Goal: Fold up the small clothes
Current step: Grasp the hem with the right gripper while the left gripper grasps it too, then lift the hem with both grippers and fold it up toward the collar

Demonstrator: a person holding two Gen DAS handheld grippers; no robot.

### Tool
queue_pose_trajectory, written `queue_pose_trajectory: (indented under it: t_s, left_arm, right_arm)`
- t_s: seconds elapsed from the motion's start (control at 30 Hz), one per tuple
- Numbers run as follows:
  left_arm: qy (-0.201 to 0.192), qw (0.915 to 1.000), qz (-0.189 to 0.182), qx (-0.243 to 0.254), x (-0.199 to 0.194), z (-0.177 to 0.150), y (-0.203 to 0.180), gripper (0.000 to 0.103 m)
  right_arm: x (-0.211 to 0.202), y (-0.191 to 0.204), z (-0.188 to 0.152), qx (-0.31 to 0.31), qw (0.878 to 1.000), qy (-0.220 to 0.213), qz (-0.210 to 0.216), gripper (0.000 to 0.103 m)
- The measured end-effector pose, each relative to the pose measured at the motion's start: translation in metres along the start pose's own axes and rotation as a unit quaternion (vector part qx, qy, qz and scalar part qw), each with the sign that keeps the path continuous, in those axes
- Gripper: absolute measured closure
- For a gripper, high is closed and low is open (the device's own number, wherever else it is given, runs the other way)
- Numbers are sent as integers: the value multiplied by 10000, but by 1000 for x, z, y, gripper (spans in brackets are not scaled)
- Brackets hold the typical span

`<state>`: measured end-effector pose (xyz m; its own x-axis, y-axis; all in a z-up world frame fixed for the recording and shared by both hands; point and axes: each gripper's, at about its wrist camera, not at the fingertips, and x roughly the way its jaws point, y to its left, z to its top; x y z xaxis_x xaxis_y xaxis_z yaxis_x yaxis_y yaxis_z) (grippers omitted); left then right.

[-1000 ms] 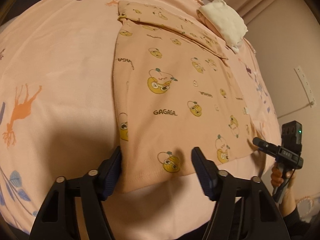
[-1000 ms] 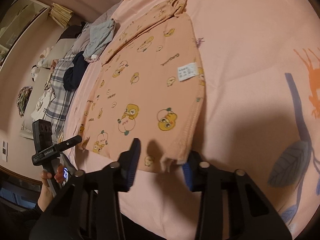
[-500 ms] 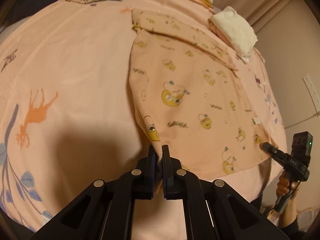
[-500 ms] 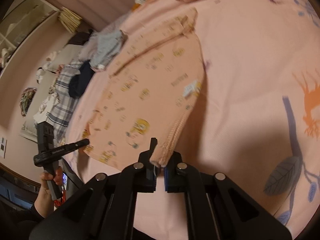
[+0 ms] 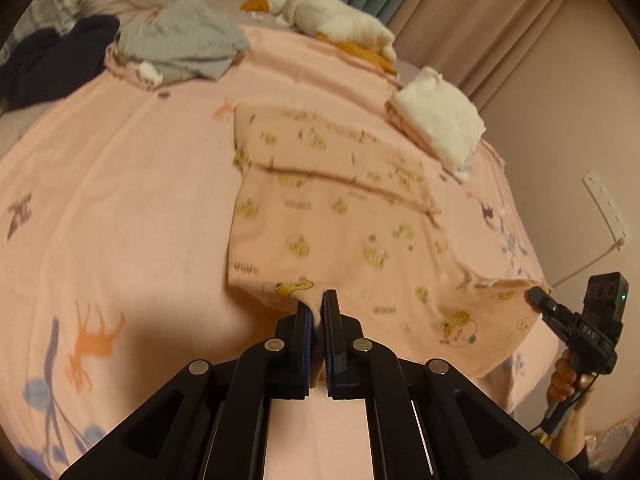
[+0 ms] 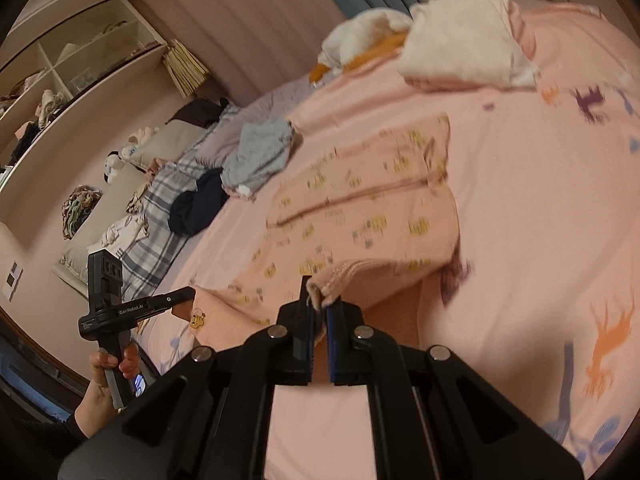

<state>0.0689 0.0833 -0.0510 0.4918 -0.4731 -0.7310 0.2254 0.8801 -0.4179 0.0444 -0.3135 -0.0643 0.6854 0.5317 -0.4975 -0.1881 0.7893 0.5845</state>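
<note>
A small peach garment (image 5: 340,208) printed with yellow cartoon figures lies on the pink bedsheet (image 5: 112,200); it also shows in the right wrist view (image 6: 360,208). My left gripper (image 5: 317,312) is shut on its near left hem corner and holds it off the bed. My right gripper (image 6: 318,312) is shut on the other near hem corner, its ribbed edge (image 6: 340,276) bunched between the pads. The near hem hangs lifted between both grippers; the far part with a folded sleeve stays flat. Each gripper shows in the other's view: the right (image 5: 538,298), the left (image 6: 188,294).
A folded white and pink pile (image 5: 440,124) sits at the bed's far right. A grey garment (image 5: 180,48) and a dark one (image 5: 52,60) lie far left. A white plush toy (image 5: 332,16) lies by the curtains. A plaid blanket (image 6: 148,216) and shelves (image 6: 60,72) stand left.
Both grippers, open around the hem one second ago, closed on its corners and have lifted the near edge up and forward over the garment.
</note>
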Motion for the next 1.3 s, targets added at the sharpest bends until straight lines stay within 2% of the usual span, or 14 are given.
queue_pose_trajectory:
  t_s: [0.33, 0.6, 0.73, 0.93, 1.17, 1.3]
  left_arm:
    - [-262, 9996, -83, -29, 13, 44, -3, 100]
    - [-402, 9989, 34, -233, 36, 94, 6, 100]
    - [-410, 9987, 161, -257, 56, 121, 10, 100]
    - [-340, 9971, 271, -621, 97, 158, 26, 100]
    - [-253, 9924, 603, -1046, 139, 195, 51, 100]
    - [-60, 9906, 769, -1131, 167, 212, 60, 100]
  right_arm:
    - [16, 1, 50, -158, 9991, -390, -30, 98]
    - [41, -16, 95, -70, 9979, -610, -214, 98]
    - [65, -27, 122, -20, 9975, -616, -356, 98]
    - [107, -48, 157, 135, 9966, -526, -613, 98]
    - [154, -82, 183, 505, 9947, -263, -855, 98]
    - [180, -100, 196, 731, 9918, -125, -1039, 98]
